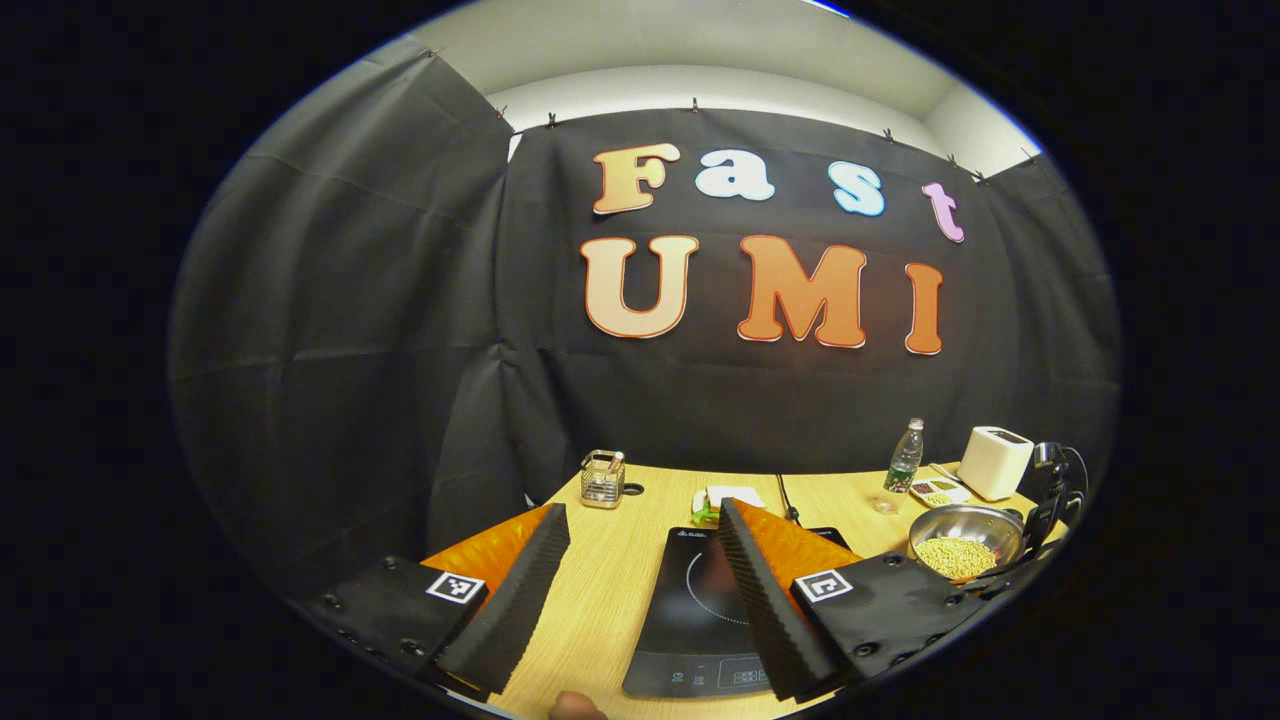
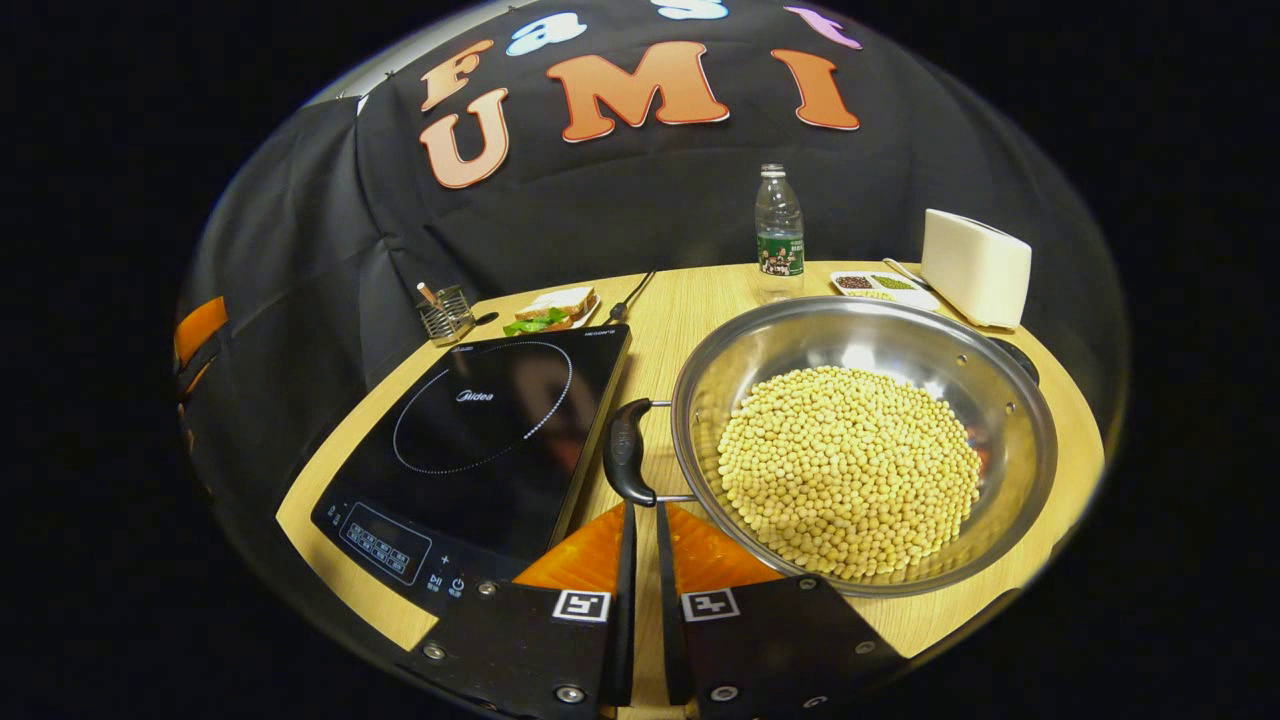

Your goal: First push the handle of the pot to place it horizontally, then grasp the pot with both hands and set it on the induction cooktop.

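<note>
Black pot handle [image 2: 627,452] is seen crosswise just beyond the right gripper [image 2: 640,520], fingers nearly together. Steel pot of soybeans [image 2: 865,440] sits beside the black induction cooktop [image 2: 480,440]. Left gripper [image 1: 640,560] fingers are spread apart.

Along the table's [image 2: 690,300] far edge — water bottle [image 2: 778,232], white toaster [image 2: 975,267], sandwich [image 2: 556,305], wire holder [image 2: 446,313]

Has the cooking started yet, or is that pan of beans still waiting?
Still waiting. The pot of beans sits on the table beside the induction cooktop, not on it. The right gripper, fingers nearly closed, is at the pot's black handle. The left gripper is open over the cooktop. Grasping and lifting remain.
</note>
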### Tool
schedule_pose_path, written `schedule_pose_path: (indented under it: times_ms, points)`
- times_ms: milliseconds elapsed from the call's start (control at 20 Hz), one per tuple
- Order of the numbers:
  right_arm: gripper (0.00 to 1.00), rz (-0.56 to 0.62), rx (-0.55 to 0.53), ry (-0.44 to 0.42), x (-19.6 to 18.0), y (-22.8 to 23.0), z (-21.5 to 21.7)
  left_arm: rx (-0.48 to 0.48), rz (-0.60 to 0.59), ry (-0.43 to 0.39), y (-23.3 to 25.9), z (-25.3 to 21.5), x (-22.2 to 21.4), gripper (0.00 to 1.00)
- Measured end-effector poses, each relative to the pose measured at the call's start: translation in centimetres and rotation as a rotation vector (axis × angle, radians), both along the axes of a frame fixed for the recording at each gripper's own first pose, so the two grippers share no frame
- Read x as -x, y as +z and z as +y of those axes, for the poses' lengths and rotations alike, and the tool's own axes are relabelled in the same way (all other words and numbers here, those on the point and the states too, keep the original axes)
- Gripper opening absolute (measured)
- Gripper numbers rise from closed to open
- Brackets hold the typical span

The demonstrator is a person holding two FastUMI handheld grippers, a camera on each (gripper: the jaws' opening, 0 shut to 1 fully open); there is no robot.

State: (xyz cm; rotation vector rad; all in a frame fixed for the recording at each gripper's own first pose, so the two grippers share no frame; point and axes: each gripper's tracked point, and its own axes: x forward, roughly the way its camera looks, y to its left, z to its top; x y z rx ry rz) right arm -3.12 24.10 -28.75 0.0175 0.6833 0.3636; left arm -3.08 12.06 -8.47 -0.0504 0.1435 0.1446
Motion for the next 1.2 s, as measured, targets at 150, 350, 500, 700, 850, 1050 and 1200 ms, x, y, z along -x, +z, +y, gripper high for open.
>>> schedule_pose_path:
  times_ms: [150, 350, 500, 700, 850, 1050, 1200]
  points:
    - [0.11, -0.008, 0.003, -0.004, -0.7, 0.0, 0.5, 0.002, 0.005, -0.002, -0.3, 0.0, -0.2, 0.97]
    - [0.08, -0.017, 0.007, -0.011, -1.6, 0.1, 1.0, 0.007, 0.013, 0.001, -0.6, 0.1, -0.6, 0.98]
    - [0.05, -0.018, 0.007, -0.009, -1.9, 0.0, 1.5, 0.011, 0.016, -0.005, -0.7, -0.4, -0.9, 0.98]
    - [0.05, 0.006, -0.015, 0.006, -1.3, 0.3, 1.6, 0.029, 0.022, -0.043, -1.0, -2.6, -1.5, 0.98]
    - [0.08, -0.011, -0.05, 0.016, -0.5, 2.0, 0.9, 0.036, 0.034, -0.095, -1.6, -5.3, -2.2, 0.98]
    - [0.08, -0.067, -0.072, 0.011, -0.8, 3.9, -1.3, 0.038, 0.054, -0.164, -2.4, -9.2, -3.1, 0.97]
    - [0.07, -0.093, -0.067, -0.019, -1.4, 4.6, -3.8, 0.051, 0.065, -0.201, -2.6, -11.9, -3.6, 0.97]
